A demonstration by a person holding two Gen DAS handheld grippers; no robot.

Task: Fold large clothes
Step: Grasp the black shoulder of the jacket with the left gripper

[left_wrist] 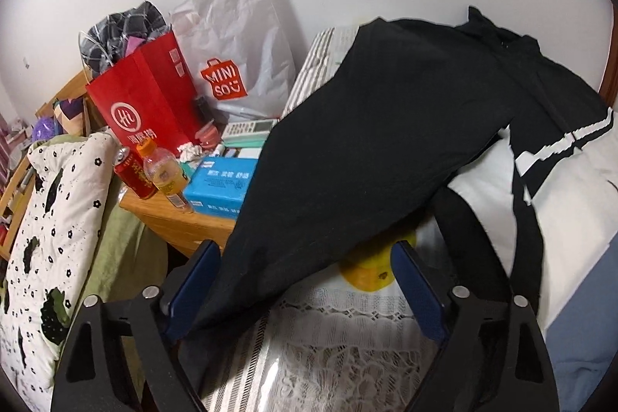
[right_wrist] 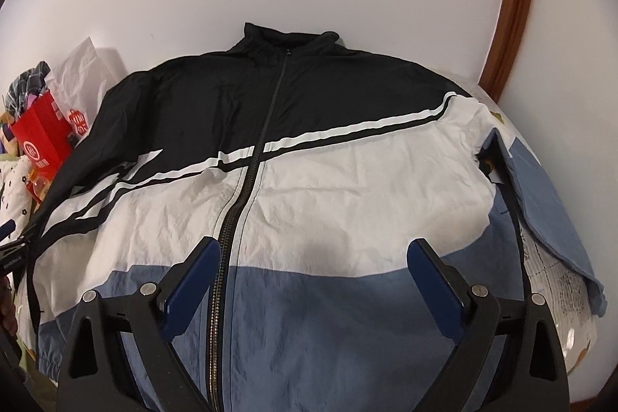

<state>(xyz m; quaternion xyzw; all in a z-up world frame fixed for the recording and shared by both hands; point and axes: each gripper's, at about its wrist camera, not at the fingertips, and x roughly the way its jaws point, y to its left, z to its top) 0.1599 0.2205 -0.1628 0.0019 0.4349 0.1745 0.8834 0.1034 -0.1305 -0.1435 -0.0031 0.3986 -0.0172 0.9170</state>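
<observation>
A zipped jacket [right_wrist: 347, 180], black at the top, white across the middle and blue at the hem, lies spread flat, front up, on a bed. My right gripper [right_wrist: 314, 244] hovers open over the lower front, just right of the zipper, with nothing between its fingers. In the left wrist view the jacket's black sleeve [left_wrist: 367, 141] runs from upper right down to lower left. Its end lies between the blue pads of my left gripper [left_wrist: 305, 246]. The jaws stand wide and do not pinch the cloth. The blue sleeve [right_wrist: 548, 219] lies at the right edge.
A wooden bedside table [left_wrist: 166, 215] on the left holds a red paper bag [left_wrist: 146, 103], a white shopping bag [left_wrist: 239, 37], a blue tissue box [left_wrist: 220, 184], a red can [left_wrist: 133, 176] and an orange bottle [left_wrist: 164, 172]. A flowered pillow [left_wrist: 58, 211] lies lower left. A white wall stands behind.
</observation>
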